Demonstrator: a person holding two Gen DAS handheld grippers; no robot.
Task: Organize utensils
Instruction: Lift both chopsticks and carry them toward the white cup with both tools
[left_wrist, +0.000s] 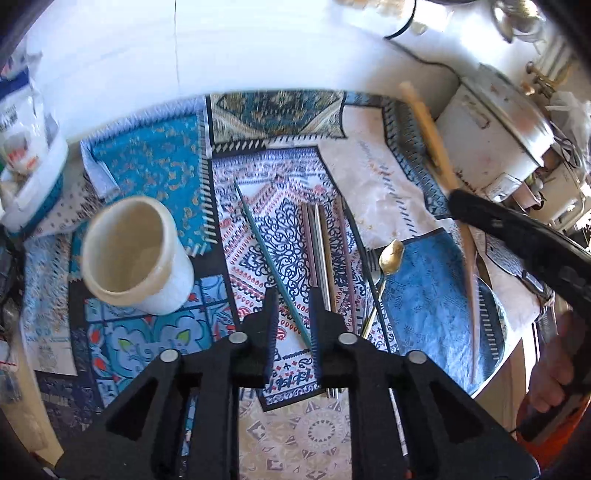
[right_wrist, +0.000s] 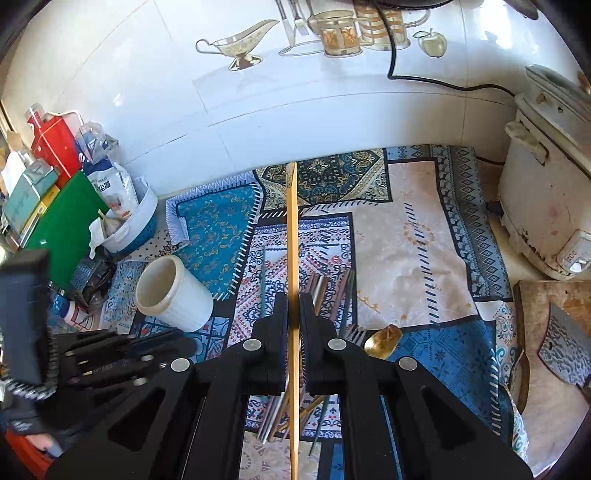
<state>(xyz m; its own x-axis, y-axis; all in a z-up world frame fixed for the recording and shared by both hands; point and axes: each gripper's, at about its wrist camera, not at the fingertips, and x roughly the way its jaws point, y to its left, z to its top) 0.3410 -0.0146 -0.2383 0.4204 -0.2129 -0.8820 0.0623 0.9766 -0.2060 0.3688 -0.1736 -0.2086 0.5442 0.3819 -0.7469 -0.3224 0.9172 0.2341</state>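
Both cams sit right behind their jaws, looking down and forward at the table from close up. Left wrist view tilts steeper; right one sees more wall. Both catch the white cup (left_wrist: 136, 251) (right_wrist: 173, 295) and patterned cloth (left_wrist: 280, 229) (right_wrist: 406, 240).

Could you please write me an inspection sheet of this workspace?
Surface: patterned blue patchwork cloth covers the counter.
Job's things: empty cream ceramic holder upright; loose chopsticks, gold spoon and fork lie beside it.
Clutter: white basket of packets, wooden board with cleaver.
Grippers: right gripper clamps a bamboo chopstick; left gripper open above a teal chopstick.
Cables: black cord along wall.
Surroundings: white rice cooker, tiled wall.
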